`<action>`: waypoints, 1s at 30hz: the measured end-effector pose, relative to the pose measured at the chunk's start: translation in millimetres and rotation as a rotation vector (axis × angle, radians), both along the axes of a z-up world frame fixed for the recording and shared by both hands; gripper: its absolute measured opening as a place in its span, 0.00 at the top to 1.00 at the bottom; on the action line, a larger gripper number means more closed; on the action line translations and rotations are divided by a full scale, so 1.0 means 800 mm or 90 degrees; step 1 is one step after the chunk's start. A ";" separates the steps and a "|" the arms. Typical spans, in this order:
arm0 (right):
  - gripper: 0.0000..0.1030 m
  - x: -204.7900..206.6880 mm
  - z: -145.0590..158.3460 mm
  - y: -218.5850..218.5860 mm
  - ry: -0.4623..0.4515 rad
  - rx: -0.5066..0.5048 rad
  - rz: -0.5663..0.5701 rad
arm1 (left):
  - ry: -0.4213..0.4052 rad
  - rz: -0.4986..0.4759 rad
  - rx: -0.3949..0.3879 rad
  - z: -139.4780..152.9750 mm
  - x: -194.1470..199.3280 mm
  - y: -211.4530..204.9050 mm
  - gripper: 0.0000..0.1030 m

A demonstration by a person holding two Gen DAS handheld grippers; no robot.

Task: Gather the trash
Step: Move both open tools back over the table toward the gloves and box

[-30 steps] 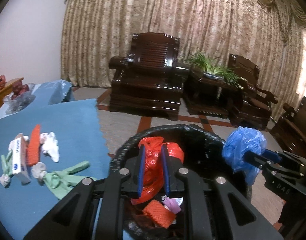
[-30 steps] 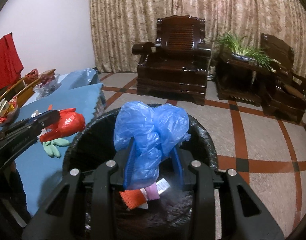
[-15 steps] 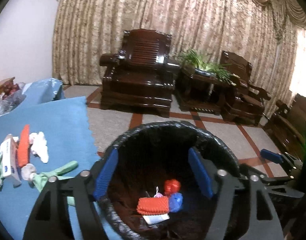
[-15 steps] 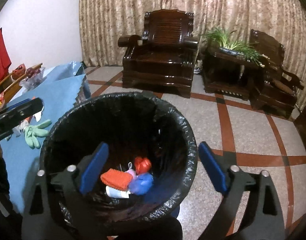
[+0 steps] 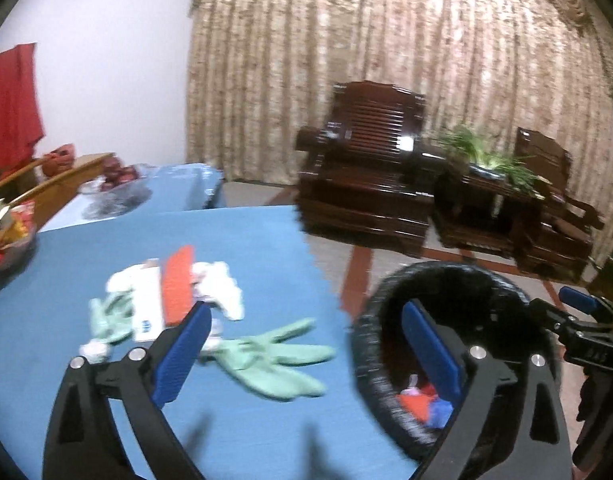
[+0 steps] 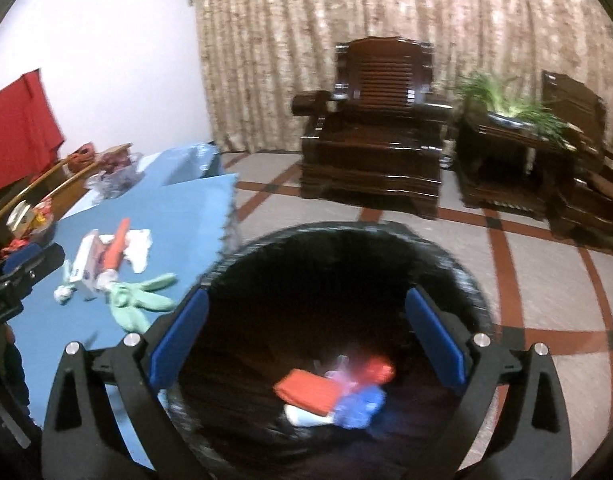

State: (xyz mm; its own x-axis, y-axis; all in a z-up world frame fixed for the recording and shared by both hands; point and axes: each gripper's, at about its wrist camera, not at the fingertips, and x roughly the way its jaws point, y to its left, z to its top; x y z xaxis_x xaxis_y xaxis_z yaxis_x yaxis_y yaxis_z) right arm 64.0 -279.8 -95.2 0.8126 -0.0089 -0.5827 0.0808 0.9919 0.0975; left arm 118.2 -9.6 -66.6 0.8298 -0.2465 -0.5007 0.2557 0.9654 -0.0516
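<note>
Both empty, jaws spread wide: the left gripper faces the green glove and scraps on the blue table, the right gripper hangs over the bin holding dropped trash

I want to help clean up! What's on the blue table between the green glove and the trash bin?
Nothing: in the left wrist view, bare blue tablecloth runs from the green glove to the trash bin.
</note>
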 end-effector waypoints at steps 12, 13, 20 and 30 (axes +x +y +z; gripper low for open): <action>0.07 0.058 0.000 0.117 0.006 -0.006 0.137 | 0.005 0.155 0.013 -0.016 0.001 0.134 0.08; 0.07 0.062 0.000 0.125 0.005 -0.006 0.146 | 0.007 0.163 0.014 -0.018 0.001 0.141 0.08; 0.07 0.093 -0.005 0.181 0.007 -0.005 0.195 | 0.022 0.197 0.016 -0.032 0.007 0.176 0.08; 0.07 0.121 -0.025 0.240 0.025 -0.016 0.249 | 0.036 0.227 0.013 -0.045 0.015 0.201 0.08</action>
